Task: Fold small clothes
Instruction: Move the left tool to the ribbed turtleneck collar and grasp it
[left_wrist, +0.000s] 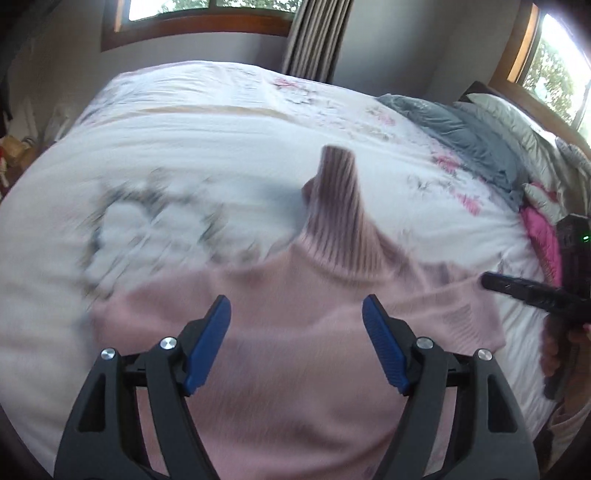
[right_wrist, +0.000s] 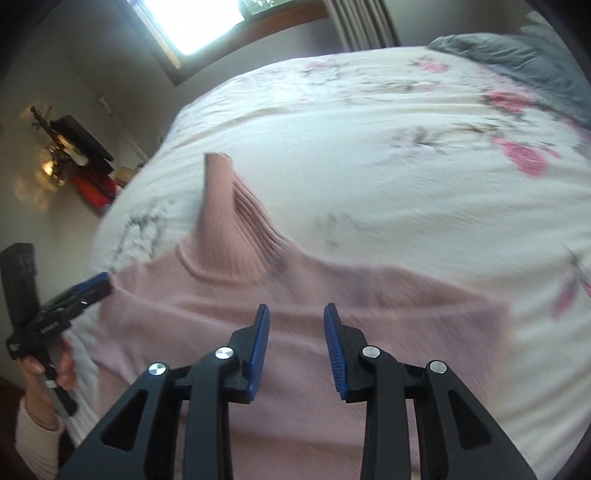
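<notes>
A pale pink knit sweater (left_wrist: 295, 362) (right_wrist: 303, 332) lies spread on the bed, its ribbed turtleneck collar (left_wrist: 336, 206) (right_wrist: 236, 218) pointing away from me. My left gripper (left_wrist: 297, 317) hovers open over the sweater's body, nothing between its blue pads. My right gripper (right_wrist: 293, 321) is open too, its jaws narrower, over the sweater's middle. In the left wrist view the right gripper (left_wrist: 491, 282) shows at the sweater's right shoulder. In the right wrist view the left gripper (right_wrist: 98, 282) shows at the sweater's left edge, held by a hand (right_wrist: 48, 373).
The bed carries a white duvet with pink flowers (left_wrist: 229, 140) (right_wrist: 388, 155). Grey and pale pillows (left_wrist: 472, 133) lie at the far right, a bright pink cloth (left_wrist: 543, 236) beside them. Windows (left_wrist: 207, 7) and a curtain (left_wrist: 317, 37) stand behind. A cluttered shelf (right_wrist: 74, 147) is left of the bed.
</notes>
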